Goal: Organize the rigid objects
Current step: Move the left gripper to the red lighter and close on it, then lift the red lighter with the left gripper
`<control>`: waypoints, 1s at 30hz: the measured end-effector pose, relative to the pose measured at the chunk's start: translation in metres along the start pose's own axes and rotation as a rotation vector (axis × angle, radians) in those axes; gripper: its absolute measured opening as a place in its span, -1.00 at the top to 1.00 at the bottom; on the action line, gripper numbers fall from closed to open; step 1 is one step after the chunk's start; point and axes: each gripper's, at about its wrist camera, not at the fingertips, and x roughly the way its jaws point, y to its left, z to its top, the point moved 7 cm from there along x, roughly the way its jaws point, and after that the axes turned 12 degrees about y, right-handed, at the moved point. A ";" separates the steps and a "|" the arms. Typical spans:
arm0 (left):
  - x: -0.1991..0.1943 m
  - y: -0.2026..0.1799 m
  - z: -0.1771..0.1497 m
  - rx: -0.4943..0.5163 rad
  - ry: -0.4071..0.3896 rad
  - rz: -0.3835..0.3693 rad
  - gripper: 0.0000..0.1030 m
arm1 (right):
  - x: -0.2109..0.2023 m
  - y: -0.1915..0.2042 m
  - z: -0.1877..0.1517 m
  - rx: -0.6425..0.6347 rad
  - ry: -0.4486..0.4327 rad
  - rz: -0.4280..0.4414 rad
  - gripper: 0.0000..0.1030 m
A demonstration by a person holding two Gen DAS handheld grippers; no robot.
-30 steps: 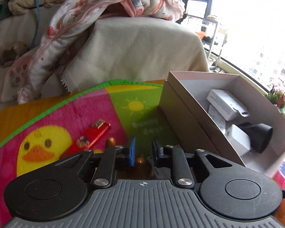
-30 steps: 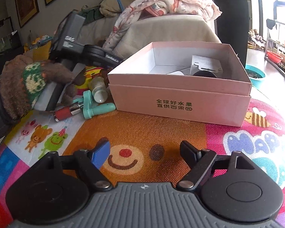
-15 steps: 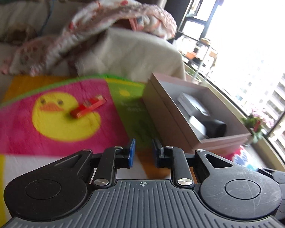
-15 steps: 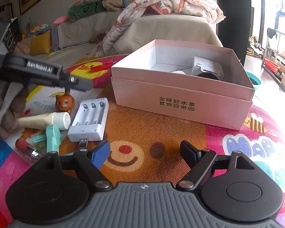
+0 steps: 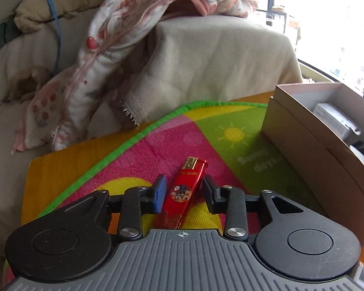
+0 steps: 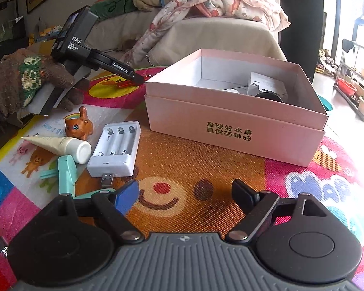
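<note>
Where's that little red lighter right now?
In the left wrist view, the red lighter lies on the colourful play mat between the open fingers of the left gripper, left of the pink box.

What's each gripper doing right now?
Left gripper: open around the red lighter, not clamped.
Right gripper: open, empty.

One pink box (image 6: 235, 131), one red lighter (image 5: 185, 191), one white battery charger (image 6: 115, 149), one brown toy figurine (image 6: 78, 125), one cream tube (image 6: 60, 145), one teal clip (image 6: 65, 174), two hand-held grippers, left (image 5: 183, 194), right (image 6: 185, 195)
</note>
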 end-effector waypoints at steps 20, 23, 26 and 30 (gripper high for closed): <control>-0.038 0.011 -0.026 -0.120 -0.071 -0.045 0.48 | 0.002 0.003 0.001 -0.020 0.013 0.002 -0.75; -0.064 0.009 -0.036 -0.114 -0.119 -0.059 0.48 | 0.002 0.003 0.001 -0.020 0.013 0.002 -0.75; -0.102 0.000 -0.052 -0.086 -0.165 -0.082 0.48 | 0.002 0.003 0.001 -0.020 0.013 0.003 -0.75; -0.154 -0.027 -0.091 -0.055 -0.167 -0.186 0.48 | 0.002 0.004 0.001 -0.023 0.015 0.007 -0.78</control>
